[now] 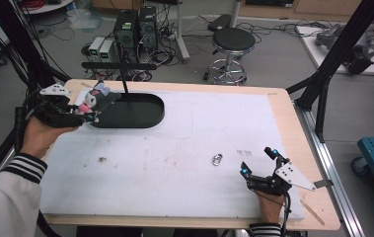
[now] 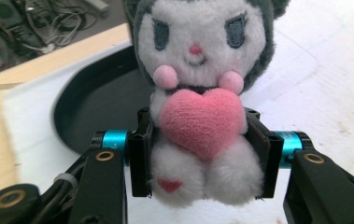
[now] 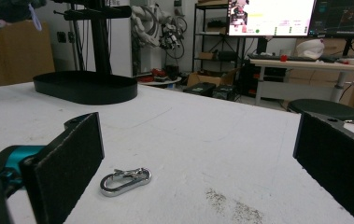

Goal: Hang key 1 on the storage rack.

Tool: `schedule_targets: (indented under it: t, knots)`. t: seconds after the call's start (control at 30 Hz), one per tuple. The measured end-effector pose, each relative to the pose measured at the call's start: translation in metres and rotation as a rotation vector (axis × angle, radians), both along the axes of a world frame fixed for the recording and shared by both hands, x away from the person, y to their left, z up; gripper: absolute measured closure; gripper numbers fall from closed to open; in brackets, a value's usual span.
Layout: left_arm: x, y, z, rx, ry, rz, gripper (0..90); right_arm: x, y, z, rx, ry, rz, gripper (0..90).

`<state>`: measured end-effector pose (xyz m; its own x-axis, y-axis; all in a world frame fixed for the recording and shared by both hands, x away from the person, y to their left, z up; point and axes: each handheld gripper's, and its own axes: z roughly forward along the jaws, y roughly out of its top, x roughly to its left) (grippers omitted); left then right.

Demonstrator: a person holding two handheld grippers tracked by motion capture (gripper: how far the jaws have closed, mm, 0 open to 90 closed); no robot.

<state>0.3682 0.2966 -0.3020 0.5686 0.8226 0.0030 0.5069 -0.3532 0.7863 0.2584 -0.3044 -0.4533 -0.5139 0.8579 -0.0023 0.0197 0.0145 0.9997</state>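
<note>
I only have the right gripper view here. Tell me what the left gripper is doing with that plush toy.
Observer: The left gripper is shut on the plush toy, its pads at the toy's sides.
Operator: Describe the toy's front.
Observer: It hugs a pink heart against its chest.
Operator: Say where it sits on the table.
Observer: In the high view it is at the far left, at the left end of the black stand base, far from the carabiner.

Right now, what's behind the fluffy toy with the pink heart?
Behind the plush toy, held in the left gripper, lies the black oval stand base on the white mat. The toy's body covers part of the base, so that part stays hidden.
</note>
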Motion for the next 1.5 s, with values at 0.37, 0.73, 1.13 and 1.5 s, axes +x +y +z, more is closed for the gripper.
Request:
schedule_targets:
  t: [0.37,0.73,1.13,1.5]
  knots:
    - [0.016,0.023,0.033,0.017,-0.01,0.09,52.6,0.0,-0.001,0.0,0.009,-0.002,-0.002,1.0]
    - [0.031,0.036,0.04,0.006,0.001,0.152,52.6,0.0,-0.001,0.0,0.011,-0.002,0.001,1.0]
    - [0.049,0.045,0.04,0.005,0.024,0.191,52.6,0.0,-0.001,0.0,0.01,-0.003,0.001,1.0]
    - [0.059,0.05,0.033,0.011,0.034,0.215,52.6,0.0,-0.001,0.0,0.007,-0.006,0.0,1.0]
